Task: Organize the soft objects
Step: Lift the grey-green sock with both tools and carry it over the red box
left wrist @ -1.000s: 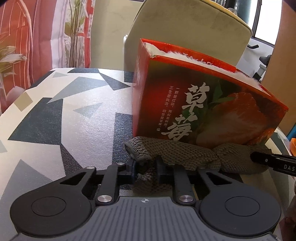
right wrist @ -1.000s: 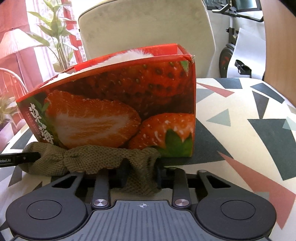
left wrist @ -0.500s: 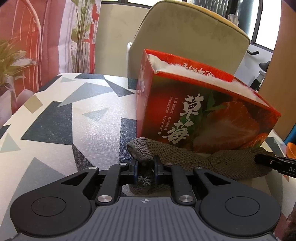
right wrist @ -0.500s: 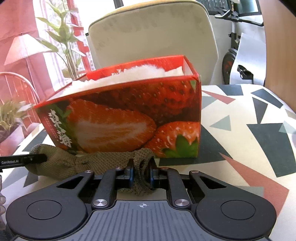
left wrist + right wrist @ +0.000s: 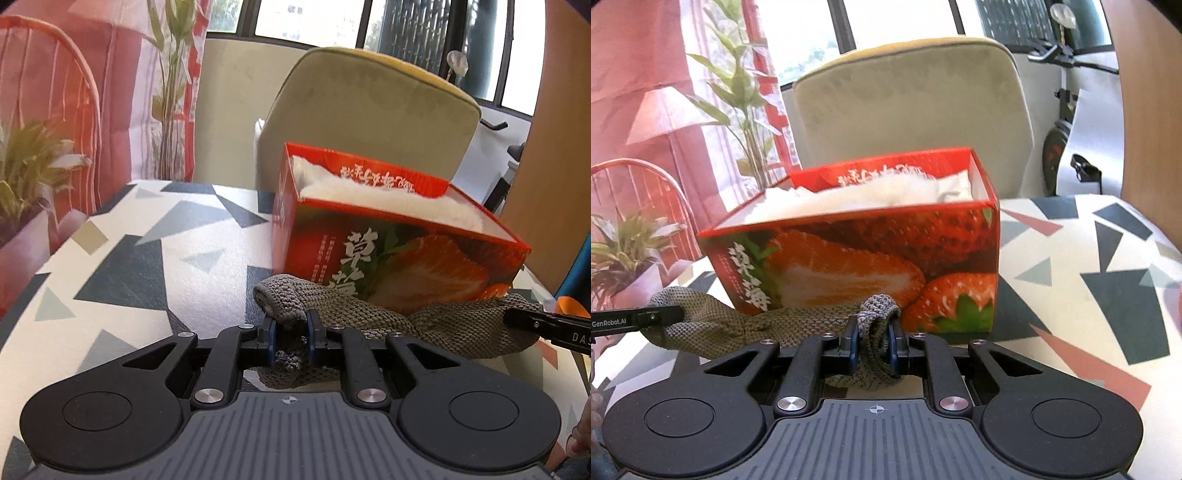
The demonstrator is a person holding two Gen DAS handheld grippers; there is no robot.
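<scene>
A grey-brown knitted cloth hangs stretched between both grippers in front of a red strawberry box. My left gripper is shut on the cloth's left end. My right gripper is shut on its right end, where the cloth bunches between the pads. The box stands open-topped on the patterned table and holds white fluffy fabric. In each wrist view the other gripper's finger shows at the frame edge, pinching the far end of the cloth.
A beige upholstered chair stands behind the table. A potted plant and red curtain are at the left. Something orange lies at the right table edge. An exercise bike stands at the far right.
Both grippers closed tighter on the cloth and rose with it, lifting it off the table; the box now shows from higher up, its white filling more visible.
</scene>
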